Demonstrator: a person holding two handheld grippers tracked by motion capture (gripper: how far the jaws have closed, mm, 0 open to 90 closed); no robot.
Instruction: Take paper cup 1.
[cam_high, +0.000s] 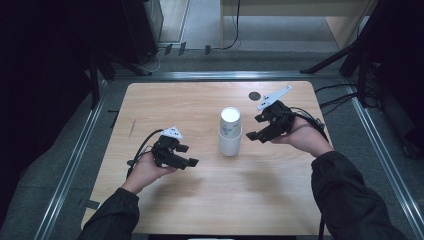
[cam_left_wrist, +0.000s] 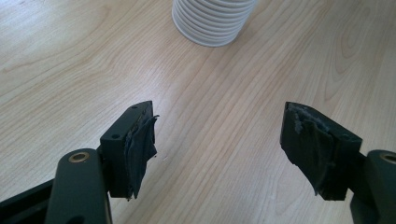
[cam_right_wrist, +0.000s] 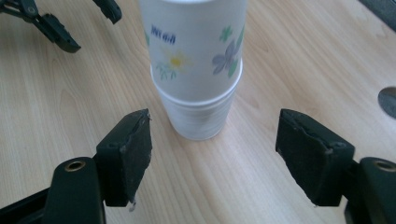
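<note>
A stack of paper cups (cam_high: 230, 131) is stood upright near the middle of the wooden table (cam_high: 210, 200), the top one printed with flowers, the lower ones ribbed white. The right gripper (cam_high: 256, 127) is held just beside the stack on its right, jaws spread apart with nothing between the pads (cam_right_wrist: 133, 156); cups are seen just ahead of the gap, not touched. The left gripper (cam_high: 189, 155) is held left of the stack, apart from it, jaws likewise released and empty, worn pads (cam_left_wrist: 140, 149) over bare wood. A small dark disc (cam_high: 254, 95) is seen on the table behind the right gripper.
</note>
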